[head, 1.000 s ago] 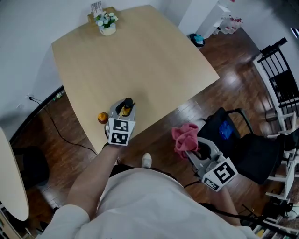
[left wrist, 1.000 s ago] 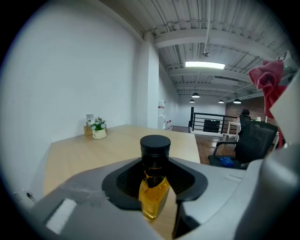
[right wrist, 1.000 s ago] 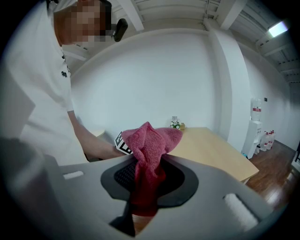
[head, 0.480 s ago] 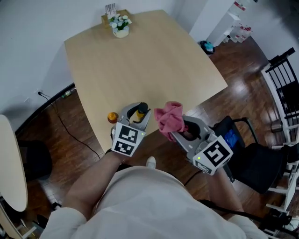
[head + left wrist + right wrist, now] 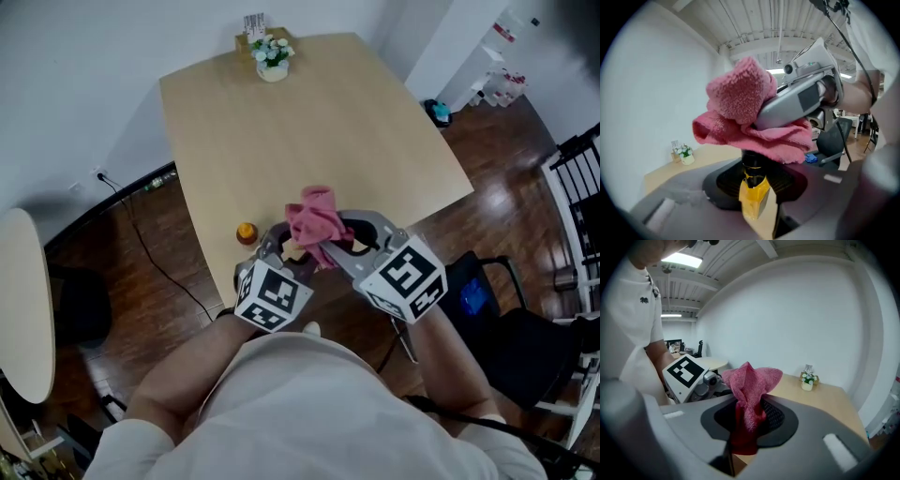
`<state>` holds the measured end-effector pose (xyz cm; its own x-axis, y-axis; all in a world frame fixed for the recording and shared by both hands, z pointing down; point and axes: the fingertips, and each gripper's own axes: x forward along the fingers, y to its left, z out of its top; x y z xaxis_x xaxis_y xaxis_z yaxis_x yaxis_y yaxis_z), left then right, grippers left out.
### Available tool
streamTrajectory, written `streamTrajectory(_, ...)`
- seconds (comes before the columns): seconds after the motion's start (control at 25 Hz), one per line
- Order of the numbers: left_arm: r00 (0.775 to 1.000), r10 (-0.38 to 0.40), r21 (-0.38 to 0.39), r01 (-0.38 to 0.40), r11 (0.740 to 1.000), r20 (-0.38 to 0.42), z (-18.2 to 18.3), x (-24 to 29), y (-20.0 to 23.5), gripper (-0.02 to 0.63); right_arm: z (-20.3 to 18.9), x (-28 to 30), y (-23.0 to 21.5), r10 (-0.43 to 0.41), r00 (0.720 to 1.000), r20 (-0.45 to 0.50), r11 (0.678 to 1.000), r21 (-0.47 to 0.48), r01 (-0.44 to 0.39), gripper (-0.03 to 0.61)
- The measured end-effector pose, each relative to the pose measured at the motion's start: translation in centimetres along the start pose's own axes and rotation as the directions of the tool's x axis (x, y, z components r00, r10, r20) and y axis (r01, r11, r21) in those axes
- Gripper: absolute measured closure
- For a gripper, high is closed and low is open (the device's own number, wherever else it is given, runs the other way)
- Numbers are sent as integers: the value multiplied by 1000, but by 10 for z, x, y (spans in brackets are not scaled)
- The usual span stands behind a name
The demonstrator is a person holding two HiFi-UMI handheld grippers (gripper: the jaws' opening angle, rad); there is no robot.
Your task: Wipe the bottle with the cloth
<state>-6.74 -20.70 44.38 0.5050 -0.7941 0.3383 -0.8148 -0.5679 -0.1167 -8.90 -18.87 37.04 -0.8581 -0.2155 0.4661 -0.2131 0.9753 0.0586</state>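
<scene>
In the left gripper view a bottle (image 5: 753,194) with a yellow label and a black neck stands upright between the jaws of my left gripper (image 5: 755,190), which is shut on it. A pink cloth (image 5: 749,118) lies over the bottle's top. My right gripper (image 5: 747,427) is shut on that cloth (image 5: 751,390). From the head view both grippers meet over the table's near edge: left gripper (image 5: 281,248), right gripper (image 5: 330,246), with the cloth (image 5: 314,220) bunched above them. There the cloth hides most of the bottle.
A small orange object (image 5: 246,232) lies on the wooden table (image 5: 309,122) just left of the grippers. A white flower pot (image 5: 272,58) stands at the far edge. Beyond the right side are a dark chair (image 5: 478,300) and wood floor.
The right gripper has carried the pink cloth left and up from beside the table onto the top of the bottle. The left gripper still holds the bottle at the table's near edge.
</scene>
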Motion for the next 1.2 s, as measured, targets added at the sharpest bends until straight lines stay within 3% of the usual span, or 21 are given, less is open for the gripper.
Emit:
streamTrajectory(0.24,998,-42,-42,44,998,51,23,-20,8,464,2,-28,-27,-93,992,88,993,84,85,489)
streamTrajectory(0.44,987,-113,-156,130,979,115,59,-34,13,463,10,-35,-27,-89,975,204,989,134,62,489)
streamTrajectory(0.6,981,-135,-181,160,970,142,85,-41,18,463,0,-29,-26,-84,965,247,983,176,41,489)
streamTrajectory(1.2,980,-140,-223,169,960,140,130,-43,32,463,-115,-12,-41,-138,984,116,938,334,92,491)
